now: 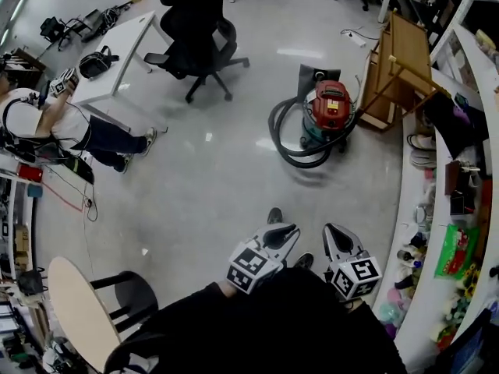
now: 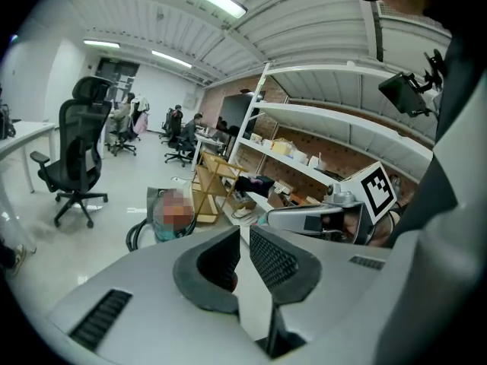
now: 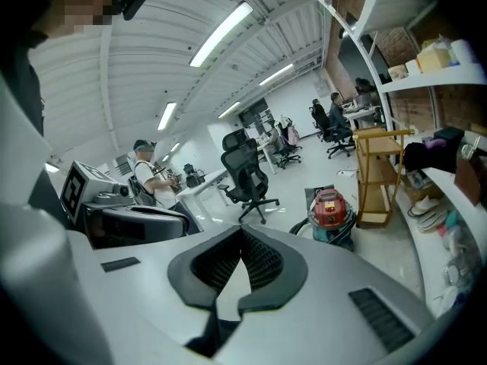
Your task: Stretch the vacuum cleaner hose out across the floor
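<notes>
Two grippers, one vacuum cleaner, bare floor between: you stand facing the red-topped vacuum cleaner [image 1: 331, 106], which sits on the pale floor well ahead of you, just beside a wooden trolley [image 1: 399, 61] at the right. Its dark hose [image 1: 281, 148] is not yet laid out. It lies curled in a ring round the canister, and the widest bulge of the loop comes toward you and to the left in the head view. So the hose has no long axis to follow yet, only a curve, and which end is free cannot be told from here.

The left gripper [image 1: 285, 231] and the right gripper [image 1: 334, 231] are side by side low in front of your body. Both are clenched on nothing, with only floor showing past their pads. Both point toward the vacuum cleaner and are well apart from it. The right gripper lines up almost straight with the canister. The left lines up better with the near-left bulge of the loop, so it looks like the likelier hand for a first grab, though neither is clearly nearer.

The count: one vacuum cleaner, one hose, two grippers, one trolley, one black office chair [image 1: 195, 29] on the open floor to the left, and one seated person [image 1: 47, 119] at the far left.
</notes>
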